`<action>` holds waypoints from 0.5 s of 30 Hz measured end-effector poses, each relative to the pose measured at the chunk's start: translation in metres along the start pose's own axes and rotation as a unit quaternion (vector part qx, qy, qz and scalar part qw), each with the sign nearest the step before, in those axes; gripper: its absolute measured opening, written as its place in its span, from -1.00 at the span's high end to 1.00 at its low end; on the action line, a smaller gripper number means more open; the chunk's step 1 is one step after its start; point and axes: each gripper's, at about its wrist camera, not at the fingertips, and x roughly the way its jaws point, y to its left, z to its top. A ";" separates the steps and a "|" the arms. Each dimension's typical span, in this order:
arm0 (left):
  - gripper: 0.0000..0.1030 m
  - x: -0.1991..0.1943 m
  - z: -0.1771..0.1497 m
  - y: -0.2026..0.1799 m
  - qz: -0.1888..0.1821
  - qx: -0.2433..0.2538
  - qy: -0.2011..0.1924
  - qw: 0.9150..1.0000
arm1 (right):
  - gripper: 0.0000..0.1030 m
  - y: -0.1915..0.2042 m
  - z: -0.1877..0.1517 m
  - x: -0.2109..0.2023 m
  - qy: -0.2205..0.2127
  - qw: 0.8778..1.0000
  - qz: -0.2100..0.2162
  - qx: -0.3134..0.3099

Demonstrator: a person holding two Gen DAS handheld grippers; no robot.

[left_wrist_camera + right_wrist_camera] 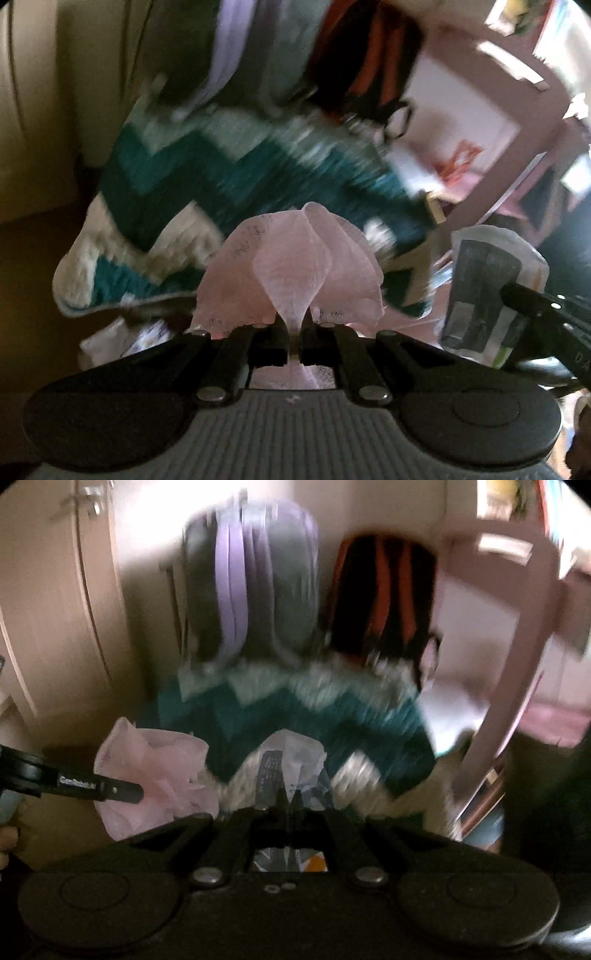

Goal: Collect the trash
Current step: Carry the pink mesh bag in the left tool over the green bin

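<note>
At your far left, left-wrist view: cream cupboard [33, 110], out of play.

Item 1, left gripper [293, 332]: jaws closed tight on a pinched neck of the pink plastic bag [291, 266], which fans out above the fingers. Held off the floor, clear of the blanket [221, 177].

Item 2, blanket, teal and white zigzag: lies behind both grippers, blurred. Two backpacks stand beyond it, one grey and purple [255, 587], one black and orange [384, 590].

Item 3, right gripper [291, 805]: jaws closed on a crumpled wrapper [291, 764], white with dark print; part of it shows down between the fingers. From the left-wrist view the same wrapper [487, 291] sits just beside the bag, not touching as far as you can tell.

Step in hand, judged: both pieces are picked up and carried; the drop-off is not yet done. No bin shows. The next move calls for you to bring the wrapper over the bag's mouth, which needs opening first, or to find a bin.
</note>
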 end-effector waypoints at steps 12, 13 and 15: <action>0.90 -0.073 0.040 -0.120 -0.064 0.102 -0.098 0.988 | 1.00 -0.055 0.037 -0.123 -0.123 0.990 -0.055 -0.034; 0.90 -0.076 0.045 -0.131 -0.070 0.110 -0.103 0.986 | 1.00 -0.061 0.040 -0.135 -0.134 0.988 -0.064 -0.035; 0.90 -0.085 0.054 -0.154 -0.078 0.129 -0.113 0.982 | 1.00 -0.076 0.049 -0.150 -0.153 0.984 -0.086 -0.041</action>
